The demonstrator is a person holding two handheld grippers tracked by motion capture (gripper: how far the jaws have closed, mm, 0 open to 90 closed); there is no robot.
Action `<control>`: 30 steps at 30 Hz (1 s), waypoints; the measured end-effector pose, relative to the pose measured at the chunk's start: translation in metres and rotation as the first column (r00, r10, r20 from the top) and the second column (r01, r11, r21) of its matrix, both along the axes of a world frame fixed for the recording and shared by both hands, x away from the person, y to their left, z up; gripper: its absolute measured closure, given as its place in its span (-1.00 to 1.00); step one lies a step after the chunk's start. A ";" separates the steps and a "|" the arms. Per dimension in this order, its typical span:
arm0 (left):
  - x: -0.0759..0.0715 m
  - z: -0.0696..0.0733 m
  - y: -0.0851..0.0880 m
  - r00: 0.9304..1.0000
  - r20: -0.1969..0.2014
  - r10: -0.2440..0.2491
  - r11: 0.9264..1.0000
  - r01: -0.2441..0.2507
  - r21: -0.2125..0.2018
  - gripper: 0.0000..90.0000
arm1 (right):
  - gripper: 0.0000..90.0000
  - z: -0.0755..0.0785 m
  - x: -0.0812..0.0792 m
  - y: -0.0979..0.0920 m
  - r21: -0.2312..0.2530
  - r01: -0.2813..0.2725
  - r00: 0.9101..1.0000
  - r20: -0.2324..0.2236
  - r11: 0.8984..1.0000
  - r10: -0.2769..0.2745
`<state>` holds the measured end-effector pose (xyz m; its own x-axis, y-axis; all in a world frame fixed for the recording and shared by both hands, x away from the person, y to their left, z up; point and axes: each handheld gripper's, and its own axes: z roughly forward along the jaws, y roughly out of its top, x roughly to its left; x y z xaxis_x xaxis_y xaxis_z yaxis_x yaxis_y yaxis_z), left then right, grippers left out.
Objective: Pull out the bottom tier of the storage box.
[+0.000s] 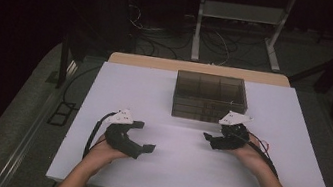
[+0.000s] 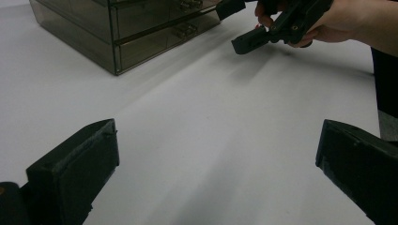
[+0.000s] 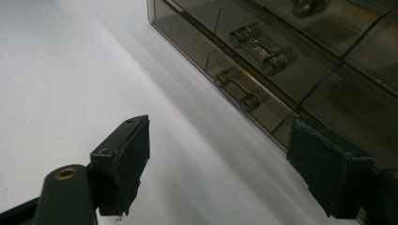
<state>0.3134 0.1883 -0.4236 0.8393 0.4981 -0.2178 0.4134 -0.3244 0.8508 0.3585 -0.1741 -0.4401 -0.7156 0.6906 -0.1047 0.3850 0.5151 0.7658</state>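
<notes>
Two black jaws of the right gripper point(image 3: 218, 166) are seen rising from the bottom of the right gripper view, set wide apart with nothing held between them. Only bare white tabletop point(image 3: 61, 79) is seen in the gap. The left jaw is seen over the open tabletop; the right jaw is seen just in front of the lower front edge of a smoky transparent drawer box point(image 3: 300, 70), though whether it touches cannot be told. The box is seen slanting from the top centre toward the right edge. Two clear cylindrical drawer handles point(image 3: 237, 90) are fixed on its front, one above the other.
</notes>
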 end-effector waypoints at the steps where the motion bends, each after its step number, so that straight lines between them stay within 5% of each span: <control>1: 0.000 0.000 0.000 1.000 0.000 0.000 1.000 0.000 0.000 -1.00 | -0.51 0.000 0.000 0.000 -0.004 0.001 1.000 0.005 1.000 -0.001; 30: 0.000 0.000 0.000 1.000 0.000 0.001 1.000 -0.001 0.000 -1.00 | -0.44 -0.003 -0.009 0.009 -0.143 0.005 0.993 0.121 0.990 0.012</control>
